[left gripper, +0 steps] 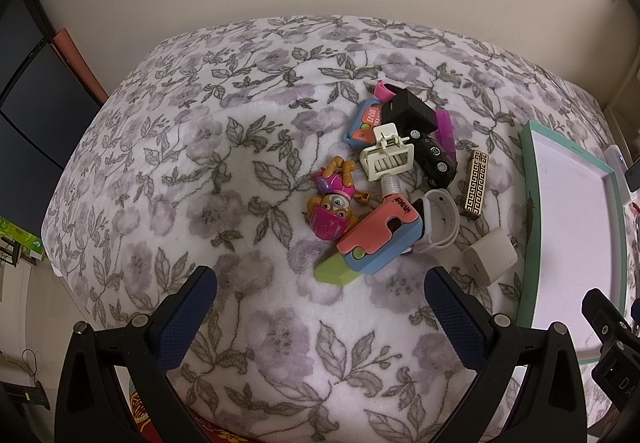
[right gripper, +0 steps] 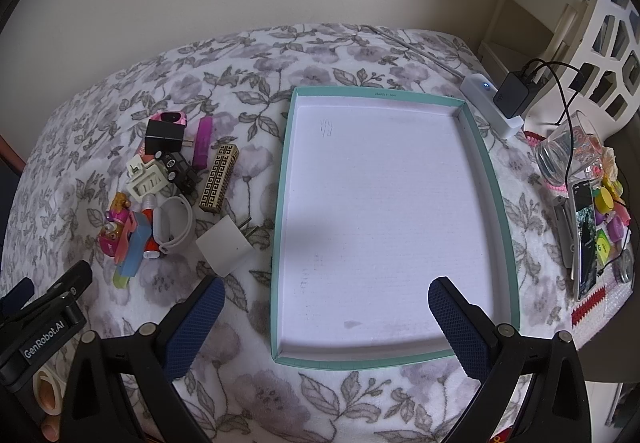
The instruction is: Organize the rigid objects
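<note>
Floral blanket (left gripper: 168,171) covers the whole surface under us, and both our grippers hover over it with jaws wide apart and nothing held: the left gripper (left gripper: 320,307) faces the toy pile, the right gripper (right gripper: 326,317) the teal tray (right gripper: 494,179). Nearest our left jaws lies the coral-and-blue toy (left gripper: 376,239), long axis diagonal, green tip toward us. Beyond it sit the pup figure (left gripper: 332,203), white watch (left gripper: 438,223), white charger (left gripper: 490,257), cream clip (left gripper: 386,157), black car (left gripper: 434,159) and patterned gold box (left gripper: 476,183), all left of the tray.

The left gripper (left gripper: 320,297) hangs with its jaws spread wide and nothing between them, blue-padded fingers (left gripper: 188,317) pointing forward and down. The right gripper (right gripper: 326,309) is likewise spread wide and holds nothing, its blue pads (right gripper: 460,327) well apart. The two sit side by side, each one's black body showing at the edge of the other's view.
</note>
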`<state>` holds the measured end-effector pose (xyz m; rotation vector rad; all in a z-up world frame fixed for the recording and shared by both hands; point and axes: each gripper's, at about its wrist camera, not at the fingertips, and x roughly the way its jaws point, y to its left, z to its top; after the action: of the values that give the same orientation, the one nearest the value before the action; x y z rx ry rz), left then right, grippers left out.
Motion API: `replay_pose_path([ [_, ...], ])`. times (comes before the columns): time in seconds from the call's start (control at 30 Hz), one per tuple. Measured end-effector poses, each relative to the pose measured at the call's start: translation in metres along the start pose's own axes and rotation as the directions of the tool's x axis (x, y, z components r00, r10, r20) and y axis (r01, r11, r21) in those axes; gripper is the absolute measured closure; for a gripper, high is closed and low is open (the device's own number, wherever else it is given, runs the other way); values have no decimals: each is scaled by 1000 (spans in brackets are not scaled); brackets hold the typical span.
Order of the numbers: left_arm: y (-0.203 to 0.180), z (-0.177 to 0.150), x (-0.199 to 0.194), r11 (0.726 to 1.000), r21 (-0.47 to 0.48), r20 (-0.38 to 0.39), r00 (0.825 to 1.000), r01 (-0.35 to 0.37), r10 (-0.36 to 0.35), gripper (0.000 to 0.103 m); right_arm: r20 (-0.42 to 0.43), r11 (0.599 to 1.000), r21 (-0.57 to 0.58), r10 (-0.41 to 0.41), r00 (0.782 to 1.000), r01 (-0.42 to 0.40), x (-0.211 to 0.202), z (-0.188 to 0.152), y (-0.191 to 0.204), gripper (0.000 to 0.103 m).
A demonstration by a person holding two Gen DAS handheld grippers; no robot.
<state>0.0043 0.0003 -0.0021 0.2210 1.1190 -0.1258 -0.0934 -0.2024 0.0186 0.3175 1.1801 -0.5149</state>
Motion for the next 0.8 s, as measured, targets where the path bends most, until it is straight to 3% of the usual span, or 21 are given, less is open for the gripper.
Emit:
replay_pose_path([
  [0.37, 3, -1, -2, 1000, -4, 3, 1000, 0, 0, 0, 7, 1000, -14, 19, 1000, -19, 2, 5, 4, 0],
  [0.6, 26, 21, 3, 996, -83, 70, 997, 17, -11, 0, 55, 988, -79, 134, 989, -129, 14, 17, 30, 0],
  [0.8, 32, 30, 27, 994, -99, 24, 999, 42, -40, 0, 44, 976, -182, 125, 991, -116, 34, 18, 60, 0],
])
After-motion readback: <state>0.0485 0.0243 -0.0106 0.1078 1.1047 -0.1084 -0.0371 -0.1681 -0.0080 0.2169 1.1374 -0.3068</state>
